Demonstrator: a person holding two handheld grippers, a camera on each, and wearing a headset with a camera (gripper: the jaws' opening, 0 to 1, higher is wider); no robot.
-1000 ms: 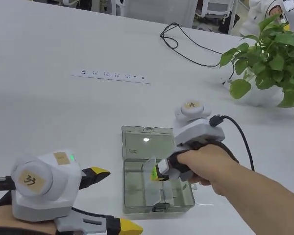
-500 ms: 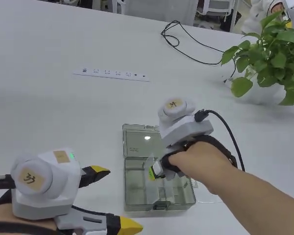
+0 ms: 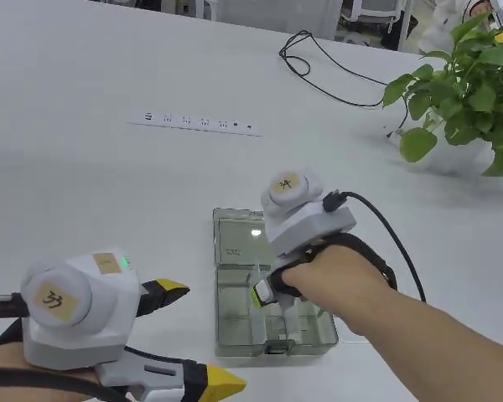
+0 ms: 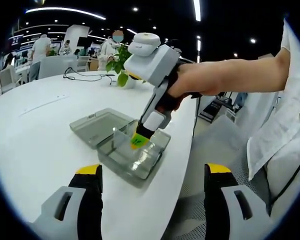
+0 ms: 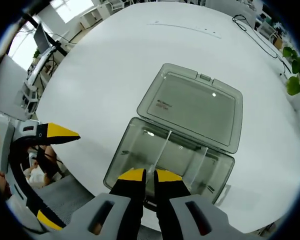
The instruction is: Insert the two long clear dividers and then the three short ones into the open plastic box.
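Nearest the camera, the left gripper [image 3: 203, 337] hangs idle, jaws spread wide and empty, well apart from the work. Beyond its tips, the right gripper [image 5: 145, 175] pinches the top edge of a clear divider [image 5: 160, 146]. The divider runs down from between the fingertips into the open plastic box [image 5: 121, 152]. What looks like a second divider [image 5: 204, 159] stands near, to the right of those tips. Past them lie the flat lid [image 5: 190, 105], then a power strip [image 3: 199, 124] and a plant [image 3: 465, 75].

The sheet looks light, thin, stiff and slick, likely to bow or skid if squeezed off-centre, so a mid-edge grip suits it.

A second ago the right gripper stood nearer the box's right wall with the sheet tilted; now it sits over the middle, lower.
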